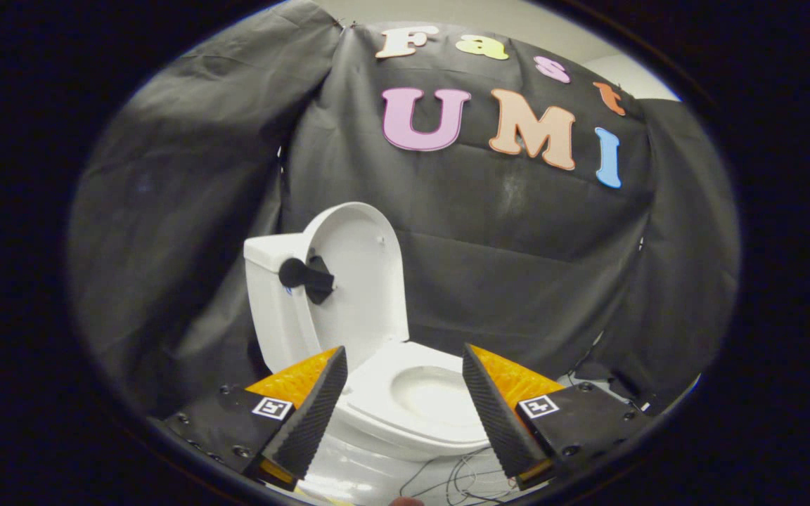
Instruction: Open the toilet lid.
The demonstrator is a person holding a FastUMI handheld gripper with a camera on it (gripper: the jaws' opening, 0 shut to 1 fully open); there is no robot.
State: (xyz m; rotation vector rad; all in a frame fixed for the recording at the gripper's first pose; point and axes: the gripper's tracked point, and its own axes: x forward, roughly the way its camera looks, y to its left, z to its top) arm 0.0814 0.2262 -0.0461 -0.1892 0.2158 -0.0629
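Item: white toilet (405, 414), set on the floor against the black cloth wall (517, 267) of the booth.

Toilet lid (363, 274): white, oval, seen raised to upright or nearly so, leaning back against the tank (271, 295). Its inner face is turned towards the camera. The lid is placed beyond the fingers and above them, slightly nearer the left finger than the right; no contact with either finger is seen.

Seat (377, 414): white, lying down on the bowl. The open bowl (440, 397) is seen between the two fingers and just beyond their tips.

Tank: white, behind the lid and partly hidden by it on one side. A black flush handle (305, 275) is mounted on the tank's front, overlapping the edge of the lid in this view.

Gripper (405, 362): fingers spread wide apart, nothing held between them. A ridged pad is carried on the inner face of each finger. A small square black-and-white marker (272, 407) is fixed on the left finger's mount, and a matching one on the right.

Other: thin dark wires (458, 481) are seen lying loose on the pale floor in front of the toilet base, below the gap between the fingers. The cloth wall is creased and hangs in folds around the toilet on both sides.
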